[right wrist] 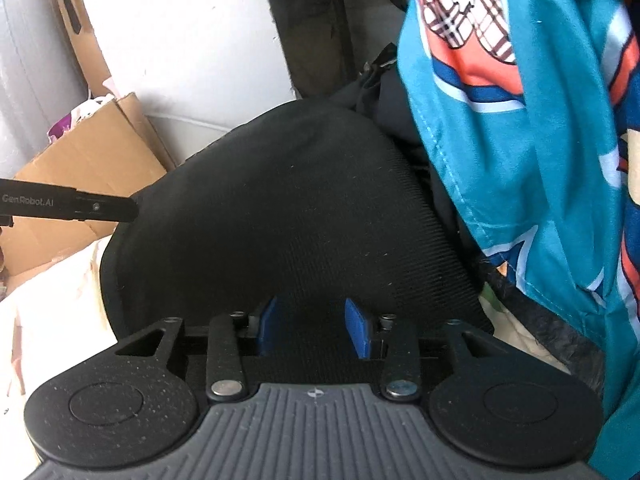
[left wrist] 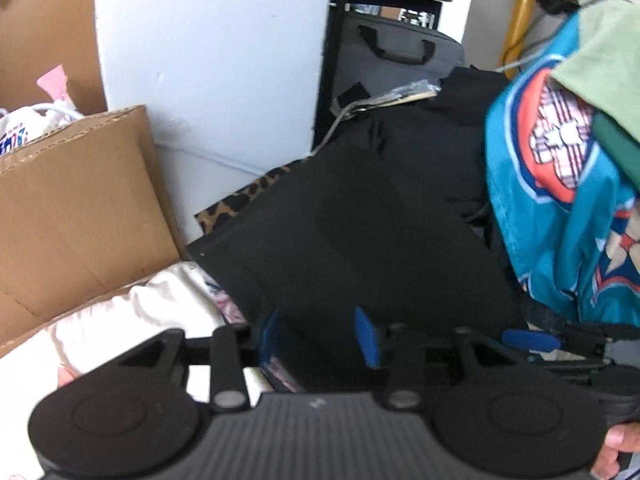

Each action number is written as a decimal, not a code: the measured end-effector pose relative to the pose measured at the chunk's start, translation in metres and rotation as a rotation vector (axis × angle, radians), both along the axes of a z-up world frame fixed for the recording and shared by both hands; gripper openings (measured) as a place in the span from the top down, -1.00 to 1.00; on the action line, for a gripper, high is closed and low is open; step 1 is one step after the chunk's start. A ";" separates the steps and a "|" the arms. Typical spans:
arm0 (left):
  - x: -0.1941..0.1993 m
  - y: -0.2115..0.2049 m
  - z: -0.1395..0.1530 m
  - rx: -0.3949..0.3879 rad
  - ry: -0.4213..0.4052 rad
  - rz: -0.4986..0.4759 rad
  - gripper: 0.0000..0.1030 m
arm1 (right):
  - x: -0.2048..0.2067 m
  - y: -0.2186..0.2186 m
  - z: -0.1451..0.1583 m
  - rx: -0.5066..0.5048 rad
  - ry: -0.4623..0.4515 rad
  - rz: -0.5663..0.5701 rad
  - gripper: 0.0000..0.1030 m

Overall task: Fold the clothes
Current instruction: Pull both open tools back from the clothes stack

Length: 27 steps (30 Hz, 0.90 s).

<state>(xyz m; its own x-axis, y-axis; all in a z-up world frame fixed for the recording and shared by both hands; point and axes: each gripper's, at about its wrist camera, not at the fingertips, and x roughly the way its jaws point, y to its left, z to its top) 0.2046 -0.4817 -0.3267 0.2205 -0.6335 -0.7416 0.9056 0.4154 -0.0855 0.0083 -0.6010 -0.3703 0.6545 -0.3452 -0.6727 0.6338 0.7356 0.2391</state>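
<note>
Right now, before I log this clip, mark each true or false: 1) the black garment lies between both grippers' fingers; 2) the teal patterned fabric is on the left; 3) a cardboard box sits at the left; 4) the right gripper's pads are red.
1) True: the black garment runs between the fingers of the right hand-held gripper and of the left hand-held gripper.
2) False: the teal patterned fabric hangs on the right.
3) True: the cardboard box sits at the left.
4) False: the pads are blue.

A black garment (right wrist: 280, 208) is lying beside a teal cloth (right wrist: 520, 160) showing orange, white and plaid patches; brown box (left wrist: 76, 208).
</note>
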 end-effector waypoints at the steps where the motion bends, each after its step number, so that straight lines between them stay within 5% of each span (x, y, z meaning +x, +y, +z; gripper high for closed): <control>1: -0.002 -0.001 -0.004 0.011 0.008 -0.007 0.16 | 0.002 0.001 0.000 0.003 0.003 0.001 0.09; 3: -0.005 -0.001 -0.015 0.035 0.016 -0.016 0.27 | 0.005 0.002 -0.002 0.004 0.010 0.003 0.04; 7: -0.005 0.005 -0.030 0.048 0.037 -0.002 0.18 | 0.010 0.005 -0.002 0.008 0.018 0.015 -0.01; 14: 0.001 0.012 -0.019 0.072 0.103 0.004 0.18 | 0.015 0.010 0.007 0.051 0.041 0.008 -0.32; 21: 0.010 0.043 0.026 0.127 0.147 0.017 -0.58 | 0.021 0.015 0.036 0.078 0.069 -0.019 -0.77; 27: 0.014 0.063 0.070 0.153 0.165 0.065 -0.73 | 0.026 0.019 0.062 0.100 0.092 -0.042 -0.80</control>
<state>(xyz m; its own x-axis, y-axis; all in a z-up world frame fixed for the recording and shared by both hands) 0.2189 -0.4189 -0.2568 0.1252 -0.4999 -0.8570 0.8557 0.4915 -0.1617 0.0343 -0.5819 -0.3088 0.5746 -0.2990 -0.7619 0.6861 0.6835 0.2492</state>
